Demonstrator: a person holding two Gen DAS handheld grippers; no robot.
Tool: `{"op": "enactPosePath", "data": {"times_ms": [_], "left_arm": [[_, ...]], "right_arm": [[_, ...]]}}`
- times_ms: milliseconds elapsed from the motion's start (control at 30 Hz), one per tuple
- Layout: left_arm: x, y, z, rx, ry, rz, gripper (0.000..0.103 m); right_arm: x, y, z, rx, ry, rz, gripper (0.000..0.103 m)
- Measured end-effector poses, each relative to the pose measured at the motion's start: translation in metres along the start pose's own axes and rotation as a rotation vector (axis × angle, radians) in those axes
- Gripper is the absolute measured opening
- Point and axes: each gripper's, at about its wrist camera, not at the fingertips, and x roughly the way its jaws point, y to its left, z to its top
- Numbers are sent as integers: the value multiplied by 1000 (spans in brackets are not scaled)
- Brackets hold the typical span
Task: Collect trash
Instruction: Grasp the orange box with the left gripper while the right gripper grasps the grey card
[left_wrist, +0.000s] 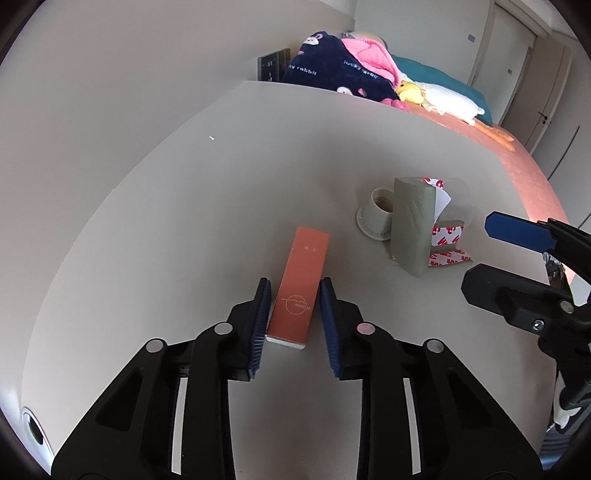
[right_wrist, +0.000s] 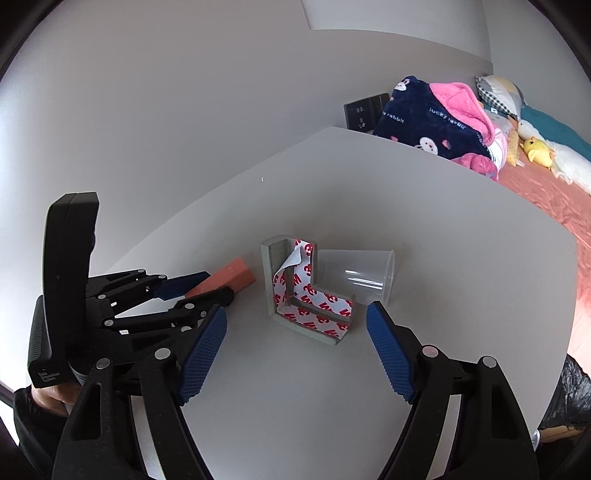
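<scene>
While the orange box (left_wrist: 300, 284) lay flat on the pale surface (left_wrist: 184, 221), my left gripper (left_wrist: 295, 291) had it between its jaws, one blue pad on each long side near the box's closer end. The jaws were drawn in narrow around it; the pads looked to be at the box's sides, though I could not tell for certain that both pressed on it. The box's far end pointed away from me, past the fingertips.

To the right of the box, well apart, the grey L-shaped foam piece (right_wrist: 295, 291) with red-and-white backing tape stood on the surface. My right gripper (right_wrist: 297, 314) had its jaws wide apart, the foam piece just ahead of and between the two blue pads, touching neither. A clear plastic cup (right_wrist: 364, 275) lay on its side just behind the foam, and a small white cup (left_wrist: 376, 212) lay beside it. Beyond the surface's edge was a bed (right_wrist: 546, 206) with a dark blanket (right_wrist: 424, 125) and soft toys.
</scene>
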Motion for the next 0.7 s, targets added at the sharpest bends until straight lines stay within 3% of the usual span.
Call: {"op": "enactPosePath", "data": {"times_ms": [367, 700], "left_arm": [[-36, 35, 2, -118, -75, -4, 20], [-48, 47, 5, -157, -94, -18, 20]], "right_arm": [[19, 14, 8, -61, 21, -6, 79], [41, 34, 10, -131, 63, -28, 78]]}}
